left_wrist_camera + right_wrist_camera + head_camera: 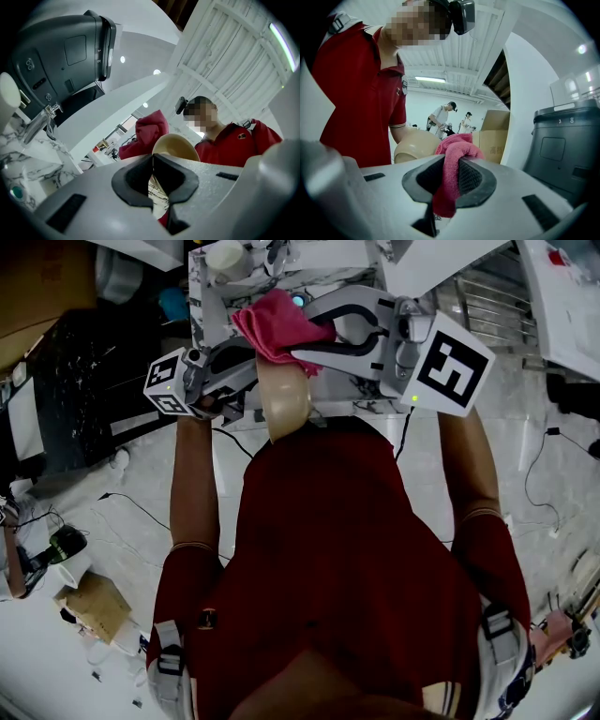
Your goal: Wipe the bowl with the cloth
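Note:
A beige bowl [284,399] is held on edge in front of the person's red-shirted chest. My left gripper [255,373] is shut on its rim; in the left gripper view the thin rim [152,180] runs between the closed pads and the bowl [176,146] rises beyond them. A pink cloth [277,324] is bunched just above the bowl, touching its upper rim. My right gripper [306,345] is shut on the cloth. In the right gripper view the cloth [450,173] is pinched between the pads of the gripper [449,177], with the bowl [415,146] just behind it.
A marble counter [202,296] with a faucet [37,125] lies ahead. A black appliance [70,51] stands on it. A cardboard box [494,131] and two people stand far off. Cables and a paper bag [94,606] lie on the floor at left.

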The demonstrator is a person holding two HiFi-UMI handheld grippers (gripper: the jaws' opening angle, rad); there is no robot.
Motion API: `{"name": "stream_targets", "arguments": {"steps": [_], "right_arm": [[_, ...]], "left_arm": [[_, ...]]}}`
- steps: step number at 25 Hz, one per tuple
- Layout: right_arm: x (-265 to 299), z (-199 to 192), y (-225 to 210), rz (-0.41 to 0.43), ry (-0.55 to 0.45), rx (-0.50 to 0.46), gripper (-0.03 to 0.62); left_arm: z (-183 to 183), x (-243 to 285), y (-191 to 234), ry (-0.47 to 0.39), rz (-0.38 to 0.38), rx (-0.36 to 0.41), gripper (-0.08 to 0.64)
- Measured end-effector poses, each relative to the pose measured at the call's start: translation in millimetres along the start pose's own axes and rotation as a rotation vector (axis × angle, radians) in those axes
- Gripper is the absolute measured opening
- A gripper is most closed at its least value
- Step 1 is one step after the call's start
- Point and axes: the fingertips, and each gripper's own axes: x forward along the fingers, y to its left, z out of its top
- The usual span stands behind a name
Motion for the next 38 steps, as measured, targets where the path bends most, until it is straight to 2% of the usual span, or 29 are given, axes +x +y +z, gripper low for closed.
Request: {"name": "stream_targets", "arguments": {"steps": [12,22,28,38], "right_arm": [[7.5,-13.7,5.1,0.047,-0.008,0.059,0.057],[12.1,-29.1,5.6,0.022,-0.048,0.156,0.057],[13.9,-40.2,10.0,0.006,-0.054,0.196,0.057],[16.2,-51.9,28.3,0.027,-0.032,0.237,0.057]], "left_arm": [[8.7,3.2,-13.8,-0.039,-0.085,0.005,0.017],[35.2,-11.2,-13.2,-0.231,-0.072,0.018,0.018],[43.7,-19.2,-5.9,-0.297,-0.021,0.035,0.018],[54.2,-39.7,12.1,-0.400,0.124,0.049,0.018]]}}
